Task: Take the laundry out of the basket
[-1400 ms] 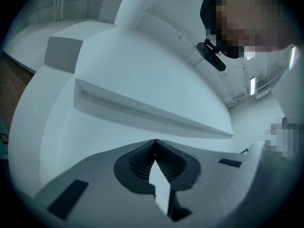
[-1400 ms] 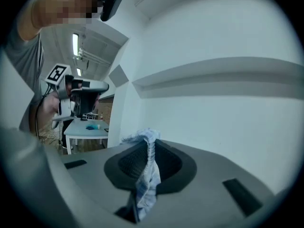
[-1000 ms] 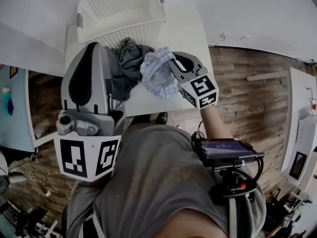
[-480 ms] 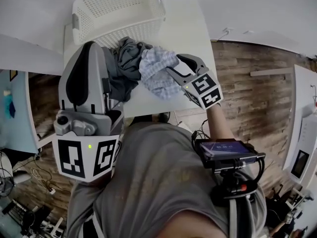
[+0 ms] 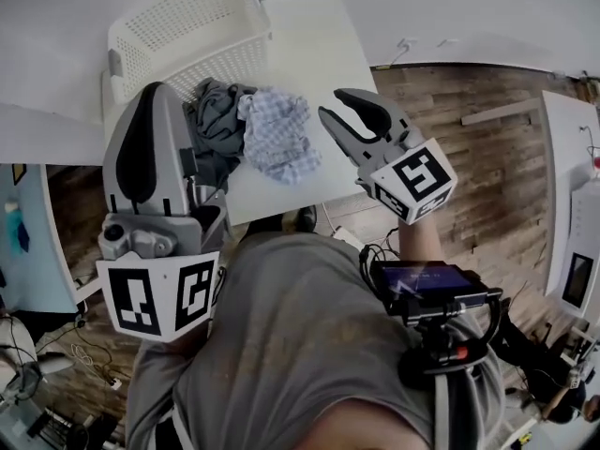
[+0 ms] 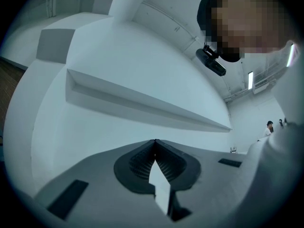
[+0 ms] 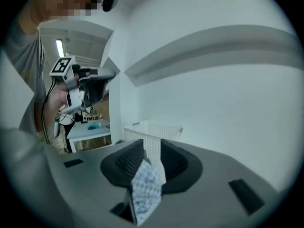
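The white laundry basket (image 5: 187,36) stands at the table's far left and shows in the right gripper view too (image 7: 156,127). In front of it a grey garment (image 5: 217,120) and a blue-checked garment (image 5: 277,134) lie heaped on the table. My right gripper (image 5: 336,106) hovers to the right of the checked garment, clear of it; its jaws are closing with nothing between them. Through their gap (image 7: 151,148) the checked garment (image 7: 145,194) shows beyond. My left gripper (image 5: 152,97) is raised at the left, shut and empty, its jaws meeting at the tip (image 6: 154,141).
The white table (image 5: 319,54) ends at its near edge just before my body. Wooden floor (image 5: 469,176) lies to the right, with a white cabinet (image 5: 572,204) at the far right. A light-blue table (image 5: 28,232) stands on the left.
My right gripper has let go of the checked garment and pulled away to the right. The garment now lies on the table beside the grey one. The left gripper has stayed raised and shut.
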Demonstrator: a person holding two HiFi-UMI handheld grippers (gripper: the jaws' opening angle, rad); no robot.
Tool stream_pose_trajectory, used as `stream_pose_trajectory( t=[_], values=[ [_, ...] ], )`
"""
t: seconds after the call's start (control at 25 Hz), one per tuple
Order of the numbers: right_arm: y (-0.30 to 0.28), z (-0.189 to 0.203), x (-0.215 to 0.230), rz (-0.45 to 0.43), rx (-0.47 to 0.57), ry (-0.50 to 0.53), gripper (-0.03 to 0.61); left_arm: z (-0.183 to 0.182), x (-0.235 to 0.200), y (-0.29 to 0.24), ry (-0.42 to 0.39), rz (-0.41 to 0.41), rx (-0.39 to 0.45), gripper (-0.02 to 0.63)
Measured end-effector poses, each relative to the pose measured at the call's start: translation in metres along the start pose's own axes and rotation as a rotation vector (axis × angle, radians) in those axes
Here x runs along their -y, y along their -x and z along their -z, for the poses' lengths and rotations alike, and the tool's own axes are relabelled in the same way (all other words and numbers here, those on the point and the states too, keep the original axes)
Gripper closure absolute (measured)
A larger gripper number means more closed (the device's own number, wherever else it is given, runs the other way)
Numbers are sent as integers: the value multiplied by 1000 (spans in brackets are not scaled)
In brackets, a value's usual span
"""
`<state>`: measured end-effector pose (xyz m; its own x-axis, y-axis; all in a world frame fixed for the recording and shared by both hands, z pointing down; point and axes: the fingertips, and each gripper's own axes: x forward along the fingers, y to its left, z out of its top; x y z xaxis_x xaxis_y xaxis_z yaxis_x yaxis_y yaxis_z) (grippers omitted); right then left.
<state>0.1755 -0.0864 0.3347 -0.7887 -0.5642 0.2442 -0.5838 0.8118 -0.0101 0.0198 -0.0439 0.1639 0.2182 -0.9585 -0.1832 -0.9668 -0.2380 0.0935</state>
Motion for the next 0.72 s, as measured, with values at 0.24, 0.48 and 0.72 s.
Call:
stream_pose_trajectory(
  t=[0.24,0.48,0.72],
  values=[
    [7,-97,-24,29,351,15,554,10,13,2,-55,-36,28,604],
    [0,-125,-35,66,400,24,568,17,26,9,-96,-57,24,606],
    [-17,-129,-54,33,395,43,571,18,12,16,-119,-96,29,606]
  ],
)
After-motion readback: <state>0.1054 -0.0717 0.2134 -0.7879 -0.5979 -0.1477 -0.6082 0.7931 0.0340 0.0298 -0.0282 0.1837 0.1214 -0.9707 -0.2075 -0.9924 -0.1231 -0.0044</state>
